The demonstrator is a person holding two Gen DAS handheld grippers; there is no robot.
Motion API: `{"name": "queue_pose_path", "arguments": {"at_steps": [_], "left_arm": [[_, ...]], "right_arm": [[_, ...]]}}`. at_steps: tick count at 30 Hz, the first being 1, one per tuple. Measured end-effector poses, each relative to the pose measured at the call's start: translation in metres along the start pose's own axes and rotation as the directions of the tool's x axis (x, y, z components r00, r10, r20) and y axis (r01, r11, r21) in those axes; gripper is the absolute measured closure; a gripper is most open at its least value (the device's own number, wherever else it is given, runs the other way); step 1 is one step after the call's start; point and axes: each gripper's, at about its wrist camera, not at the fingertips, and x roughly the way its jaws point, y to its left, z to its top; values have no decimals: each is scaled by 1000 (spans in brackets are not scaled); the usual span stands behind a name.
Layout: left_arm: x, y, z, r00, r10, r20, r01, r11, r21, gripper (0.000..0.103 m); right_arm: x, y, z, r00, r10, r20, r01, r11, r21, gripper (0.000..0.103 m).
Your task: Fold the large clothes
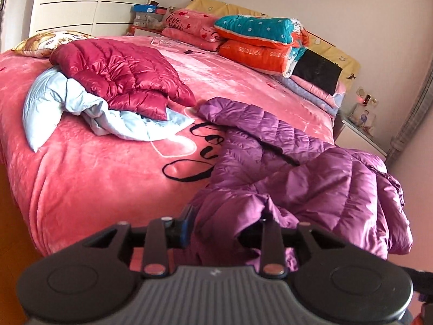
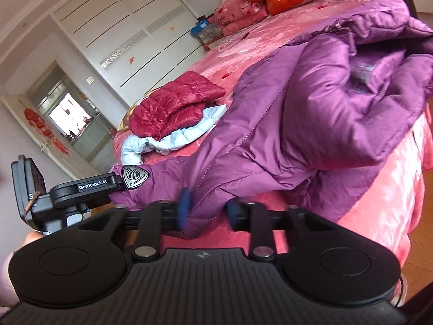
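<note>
Purple quilted down jacket [image 1: 297,168] on pink bed [image 1: 94,168], long axis near-right to far-left; both claws at near hem: left claw [image 1: 224,230] part-open, right claw [image 2: 207,214] wide, fabric loose between.

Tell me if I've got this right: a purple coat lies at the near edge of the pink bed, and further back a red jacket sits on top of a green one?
Nearly. The jacket under the red jacket is pale blue, not green; the left wrist view shows it plainly. The rest holds: the purple coat lies at the near edge of the pink bed.
</note>
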Motion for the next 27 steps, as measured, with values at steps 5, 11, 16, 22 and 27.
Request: {"name": "queue_pose_path", "arguments": {"at_steps": [5, 11, 16, 22, 27], "left_arm": [[6, -1, -2, 1000, 6, -10, -6, 1000, 10, 72], [12, -4, -7, 999, 8, -31, -7, 999, 31, 72], [12, -8, -9, 999, 13, -36, -11, 999, 52, 71], [0, -11, -9, 999, 6, -46, -3, 998, 68, 63], [-27, -19, -4, 997, 1, -71, 6, 995, 96, 50]], "right_arm": [[-21, -20, -3, 995, -43, 95, 32, 992, 120, 2], [-28, -79, -8, 973, -46, 226, -75, 864, 499, 0], [-1, -95, -9, 968, -73, 242, -87, 801, 592, 0], [27, -87, 3, 956, -119, 269, -50, 836, 546, 46], [20, -81, 10, 955, -162, 248, 32, 889, 457, 61]]}}
